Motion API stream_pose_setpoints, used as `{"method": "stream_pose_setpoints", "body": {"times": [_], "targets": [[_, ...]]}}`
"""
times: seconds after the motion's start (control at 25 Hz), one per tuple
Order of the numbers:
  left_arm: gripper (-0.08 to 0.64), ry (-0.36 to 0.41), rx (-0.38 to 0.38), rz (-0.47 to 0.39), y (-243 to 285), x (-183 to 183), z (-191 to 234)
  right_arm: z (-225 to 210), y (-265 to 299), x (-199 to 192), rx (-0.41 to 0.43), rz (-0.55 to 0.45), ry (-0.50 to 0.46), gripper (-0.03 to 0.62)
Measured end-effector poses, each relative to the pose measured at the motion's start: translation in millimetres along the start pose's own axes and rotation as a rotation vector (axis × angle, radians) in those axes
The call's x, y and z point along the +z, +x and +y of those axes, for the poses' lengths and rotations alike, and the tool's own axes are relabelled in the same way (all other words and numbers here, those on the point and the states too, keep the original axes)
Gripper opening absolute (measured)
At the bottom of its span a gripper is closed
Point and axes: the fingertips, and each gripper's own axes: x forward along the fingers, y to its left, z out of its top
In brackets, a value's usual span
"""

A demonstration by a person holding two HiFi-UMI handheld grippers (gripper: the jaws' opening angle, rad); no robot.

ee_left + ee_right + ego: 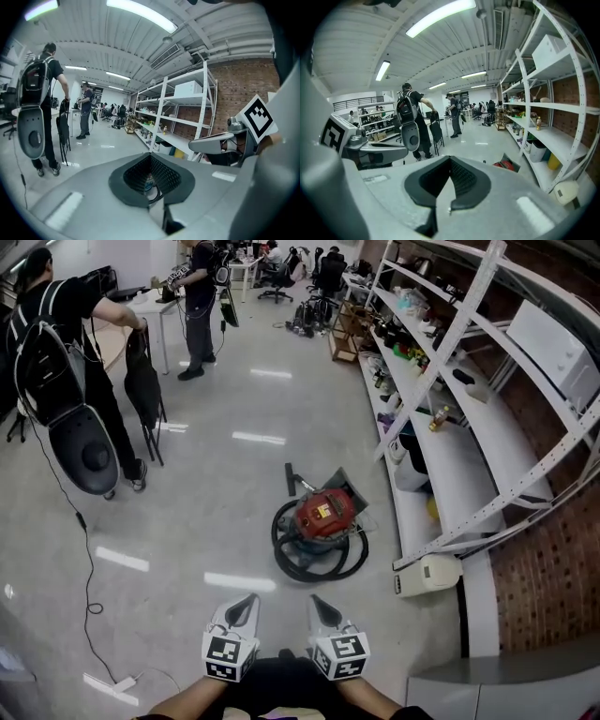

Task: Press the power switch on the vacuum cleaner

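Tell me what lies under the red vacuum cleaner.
The vacuum cleaner sits on the glossy floor, with its black hose coiled around its base. Whatever is directly beneath, wheels included, is covered by its body.

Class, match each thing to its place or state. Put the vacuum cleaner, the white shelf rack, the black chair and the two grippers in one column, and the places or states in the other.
Things:
1. vacuum cleaner
2. shelf rack
3. black chair
4. left gripper and right gripper

Places or states:
A. along the brick wall
B. jaws together, holding nothing
C. on the floor, black hose coiled round it
D. beside a standing person

Pairs: 1-C, 2-A, 3-D, 4-B.
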Motion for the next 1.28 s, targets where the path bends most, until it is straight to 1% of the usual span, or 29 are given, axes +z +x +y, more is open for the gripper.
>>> {"method": "stream_pose_setpoints", "body": {"times": [0.12,0.24,0.4,0.52,0.72,0.88,1.08,1.28], "targets": [[0.015,0.007,0.025,-0.015,-2,4,-9,-5,-11,-1,0.004,-0.009,-0.005,-0.008],[0.015,0.024,0.043,-0.025,0,6,-24,-21,-26,-1,-0.009,-0.028,-0.009,-0.008],[0.015,0.044,0.067,-0.014,5,9,-41,-43,-42,-4,-0.021,-0.029,0.007,-0.008],[0.015,0.044,0.08,-0.014,7,10,-54,-57,-55,-6,-0.026,-0.036,0.01,-0.008],[0.015,0.048,0.092,-0.001,7,2,-70,-67,-67,-12,-0.018,-0.035,0.006,-0.008],[0.015,0.048,0.1,0.005,6,-2,-83,-72,-74,-20,0.005,-0.026,0.012,-0.008],[0.015,0.039,0.128,-0.011,5,2,-91,-77,-78,-13,0.037,-0.031,-0.006,-0.008],[0.015,0.021,0.153,-0.017,2,-4,-97,-79,-83,-17,0.065,-0.03,-0.017,-0.008]]}}
